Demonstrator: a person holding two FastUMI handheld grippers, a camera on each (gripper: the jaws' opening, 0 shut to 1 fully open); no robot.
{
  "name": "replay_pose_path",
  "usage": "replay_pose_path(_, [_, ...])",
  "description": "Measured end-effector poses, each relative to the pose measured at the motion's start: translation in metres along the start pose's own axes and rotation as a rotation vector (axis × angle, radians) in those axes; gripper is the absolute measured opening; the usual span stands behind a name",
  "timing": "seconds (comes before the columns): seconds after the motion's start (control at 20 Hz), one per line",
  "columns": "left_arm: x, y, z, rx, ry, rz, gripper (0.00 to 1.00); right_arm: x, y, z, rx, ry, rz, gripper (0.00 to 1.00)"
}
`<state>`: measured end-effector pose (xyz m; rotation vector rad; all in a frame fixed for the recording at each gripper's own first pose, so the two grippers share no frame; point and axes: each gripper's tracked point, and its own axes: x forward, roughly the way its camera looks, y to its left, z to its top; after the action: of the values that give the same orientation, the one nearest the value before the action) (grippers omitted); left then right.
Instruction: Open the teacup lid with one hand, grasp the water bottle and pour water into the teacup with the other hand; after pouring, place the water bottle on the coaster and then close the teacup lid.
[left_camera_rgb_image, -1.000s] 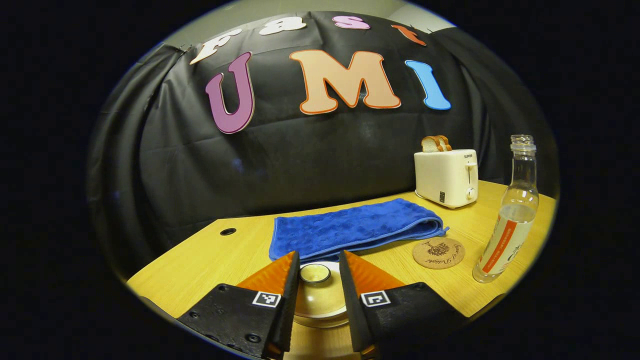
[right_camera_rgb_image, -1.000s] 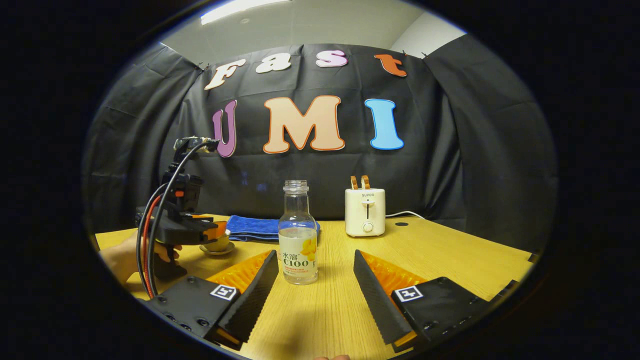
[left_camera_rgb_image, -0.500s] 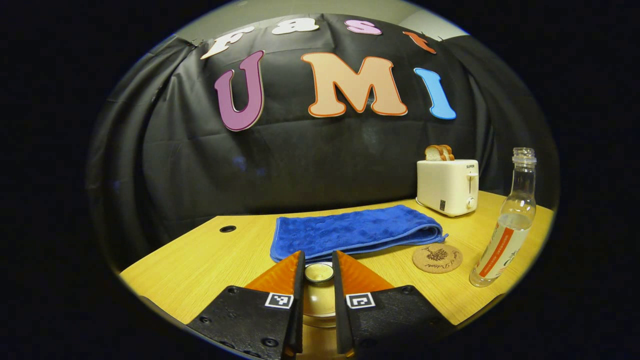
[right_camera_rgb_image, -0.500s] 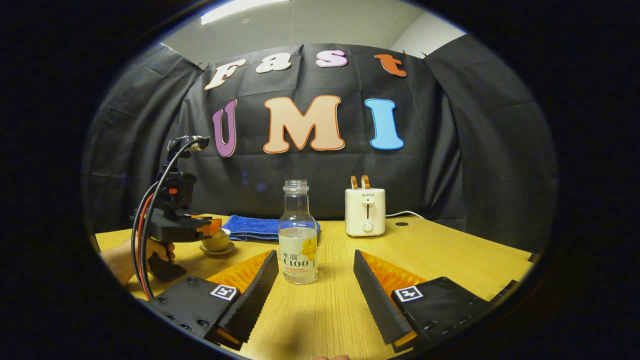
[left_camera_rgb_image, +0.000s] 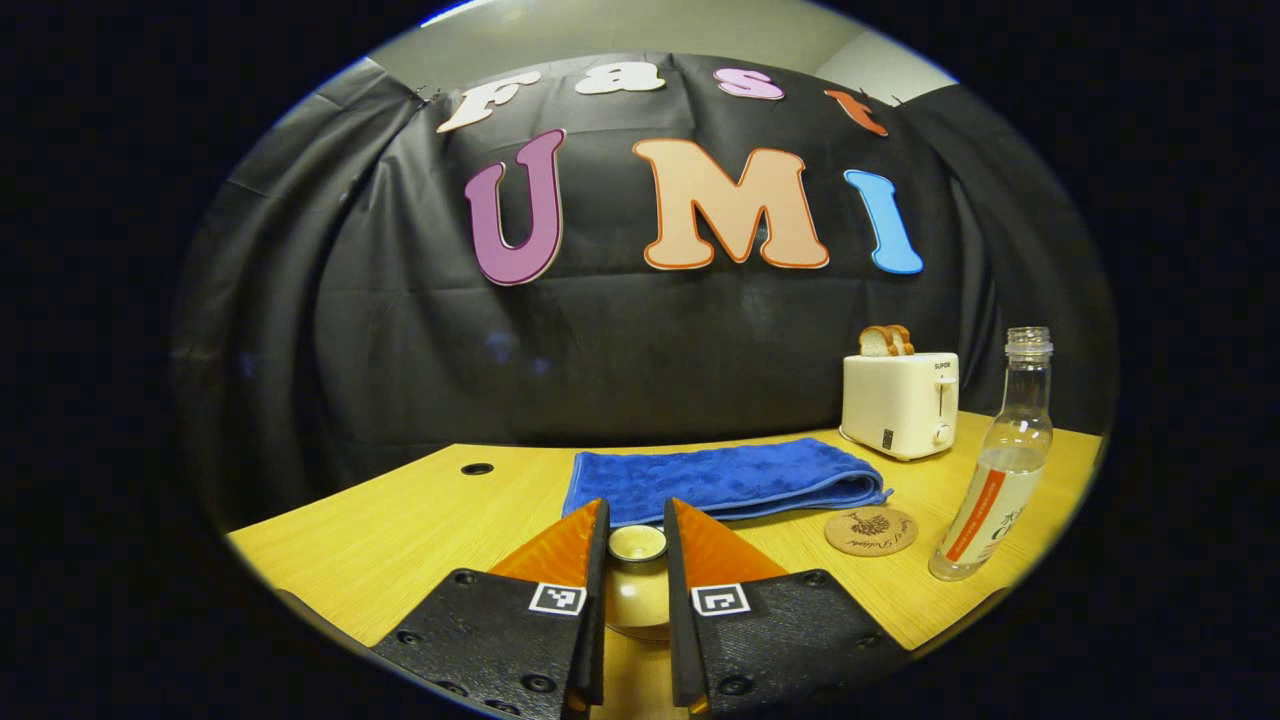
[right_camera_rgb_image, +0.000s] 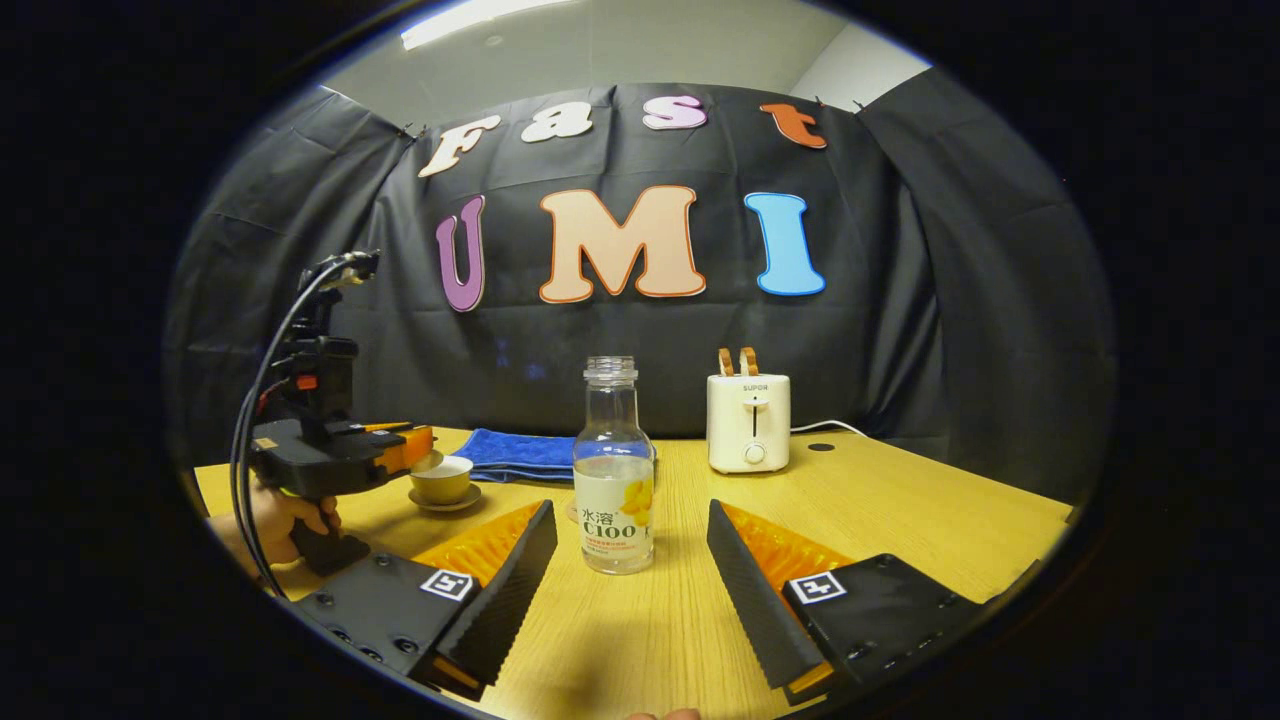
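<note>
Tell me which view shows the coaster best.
The left gripper view. There the coaster lies flat on the table, its whole printed top facing the camera, between the blue towel and the water bottle. In the right gripper view the water bottle stands in front of that spot, so I cannot make the coaster out.

We see right tongs (right_camera_rgb_image: 630, 560) spread wide, low over desk (right_camera_rgb_image: 900, 520). Water bottle (right_camera_rgb_image: 614, 470) upright between fingers, untouched, uncapped. Left tongs (right_camera_rgb_image: 425, 452) farther off at left, hand (right_camera_rgb_image: 275, 515) beneath, lid raised just above teacup (right_camera_rgb_image: 445, 480). Toaster (right_camera_rgb_image: 748, 422), blue cloth (right_camera_rgb_image: 515, 455) behind.
</note>
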<state>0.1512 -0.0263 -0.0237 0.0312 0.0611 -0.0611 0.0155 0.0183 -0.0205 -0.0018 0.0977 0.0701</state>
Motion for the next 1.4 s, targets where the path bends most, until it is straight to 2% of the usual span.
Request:
replay_pose_path(0.15, [-0.015,0.007,0.004,-0.038,-0.015,0.006,0.24,0.019,0.004,-0.001,0.000,0.011,0.006,0.98])
replay_pose_path(0.2, [-0.021,0.010,0.006,-0.032,-0.029,0.014,0.24,0.025,0.006,-0.002,0.002,0.016,0.007,1.00])
replay_pose_path(0.35, [-0.048,0.024,0.012,-0.031,-0.062,0.030,0.23,0.046,0.007,-0.001,0.002,0.023,0.000,0.98])
replay_pose_path(0.45, [-0.064,0.034,0.015,-0.030,-0.066,0.039,0.23,0.056,0.007,-0.002,0.002,0.020,-0.005,1.00])
replay_pose_path(0.5, [-0.069,0.038,0.014,-0.028,-0.070,0.040,0.24,0.060,0.008,-0.002,0.001,0.020,-0.004,0.98])
replay_pose_path(0.8, [-0.094,0.054,0.007,-0.028,-0.039,0.038,0.24,0.081,0.012,-0.002,0.002,0.019,-0.013,0.98])
replay_pose_path(0.9, [-0.099,0.060,0.000,-0.029,-0.015,0.040,0.23,0.088,0.012,-0.003,0.003,0.016,-0.018,0.92])
replay_pose_path(1.4, [-0.122,0.076,0.000,-0.030,-0.009,0.041,0.23,0.112,0.019,0.001,0.002,-0.002,-0.040,0.94])
